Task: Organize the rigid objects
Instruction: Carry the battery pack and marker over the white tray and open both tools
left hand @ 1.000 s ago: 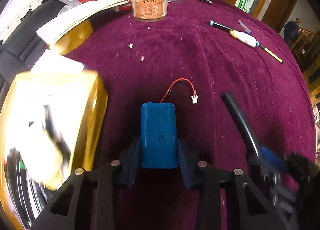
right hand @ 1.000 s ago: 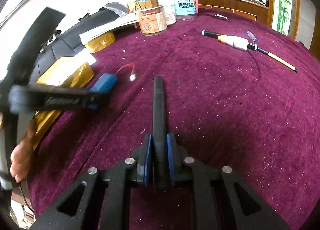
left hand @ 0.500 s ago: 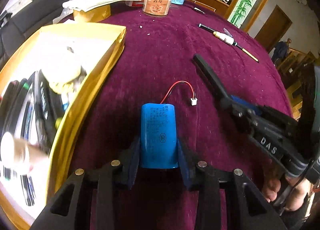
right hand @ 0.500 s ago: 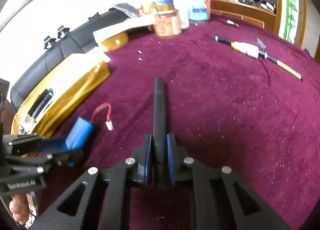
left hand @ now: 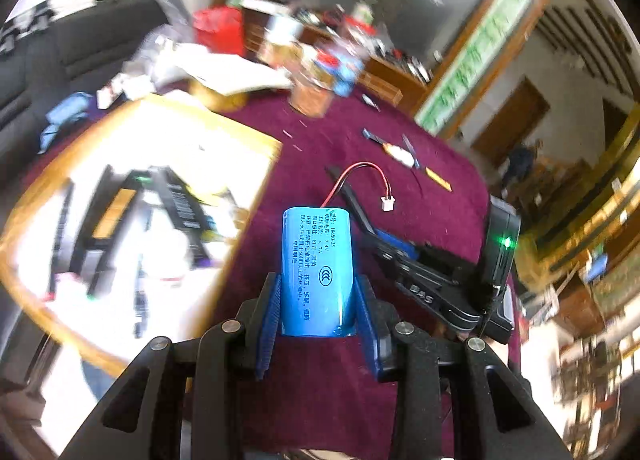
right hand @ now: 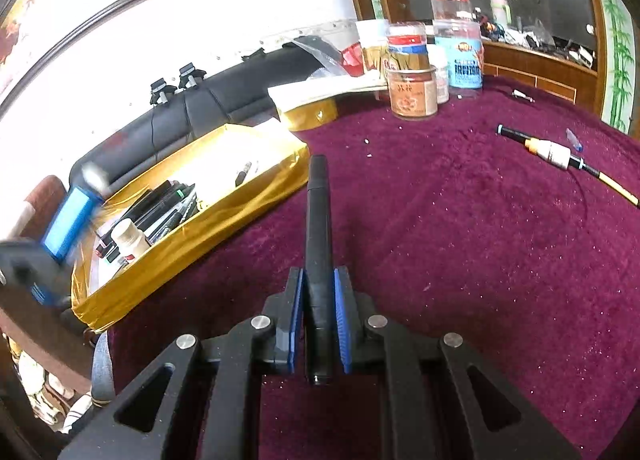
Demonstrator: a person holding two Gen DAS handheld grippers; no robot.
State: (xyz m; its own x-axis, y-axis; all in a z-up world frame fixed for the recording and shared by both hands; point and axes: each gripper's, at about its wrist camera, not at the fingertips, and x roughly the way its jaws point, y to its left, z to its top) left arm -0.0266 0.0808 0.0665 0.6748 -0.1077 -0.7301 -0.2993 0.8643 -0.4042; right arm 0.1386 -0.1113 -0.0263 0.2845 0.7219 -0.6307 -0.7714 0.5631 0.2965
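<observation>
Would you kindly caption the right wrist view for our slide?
Right claw grips a black pen above maroon cloth, beside a gold box.

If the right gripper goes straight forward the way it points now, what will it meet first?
Probably the purple tablecloth. The right gripper holds a black pen pointing ahead, with bare cloth beyond its tip; the brown jar stands farther off, slightly right. The gold box is left of this line. Depth is uncertain.

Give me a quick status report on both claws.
Left claw shut on blue battery, raised beside gold box. Right claw shut on black pen. Nothing blocking the box.
</observation>
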